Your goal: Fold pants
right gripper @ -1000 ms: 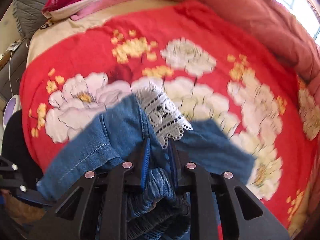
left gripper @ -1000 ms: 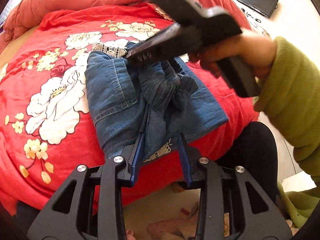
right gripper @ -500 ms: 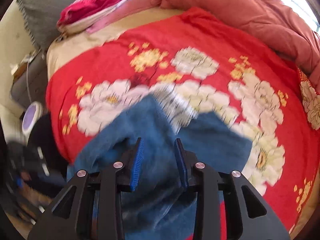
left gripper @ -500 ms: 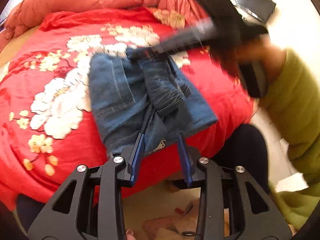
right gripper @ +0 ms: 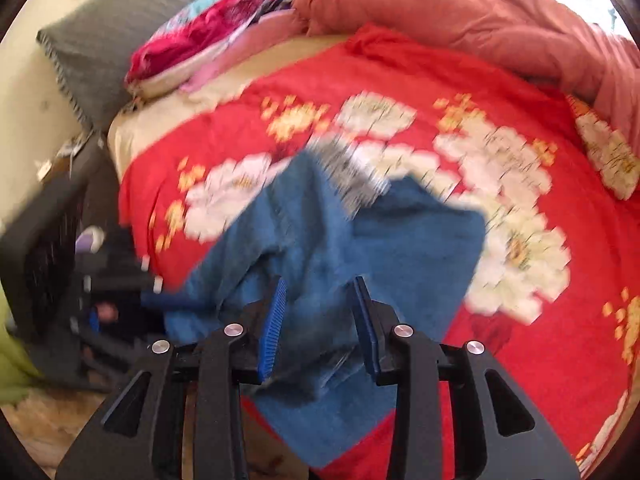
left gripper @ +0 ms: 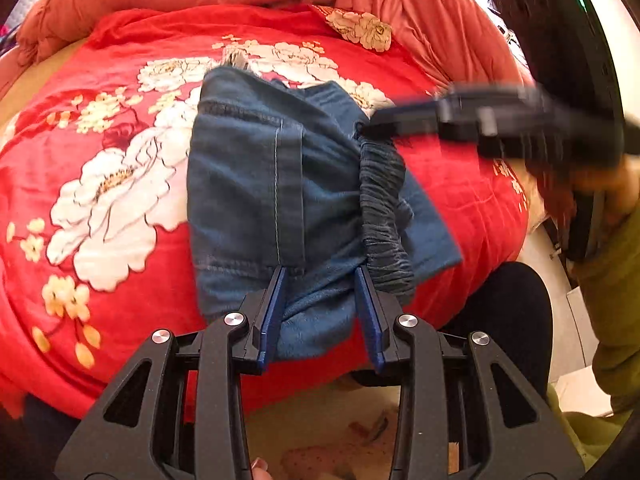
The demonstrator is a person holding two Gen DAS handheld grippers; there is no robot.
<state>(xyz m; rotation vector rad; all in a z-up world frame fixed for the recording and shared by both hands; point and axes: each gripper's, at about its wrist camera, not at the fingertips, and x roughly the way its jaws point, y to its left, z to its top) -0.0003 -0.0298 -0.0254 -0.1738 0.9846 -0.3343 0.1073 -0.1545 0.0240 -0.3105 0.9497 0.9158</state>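
The left gripper has its jaws narrowly parted with a bunched fold of the pants filling the gap between them, the pads pressing the denim at its near edge. The right gripper has just been opening its jaws; they stand apart over blue cloth, and motion blur makes it hard to say whether any cloth touches them, though they look clear of it. In the left view that gripper is a dark smear at the right, its tips at the far end of the gathered waistband, its body running out of frame with the hand and green sleeve behind it. The pants lie folded in a rough block on the red quilt, near the bed's near edge, one flat layer sticking out to the right under the waistband. A strip of lace trim peeks out at the far end. The quilt is free to the left and far side; a rolled orange blanket borders the far edge, and a grey pillow lies far left.
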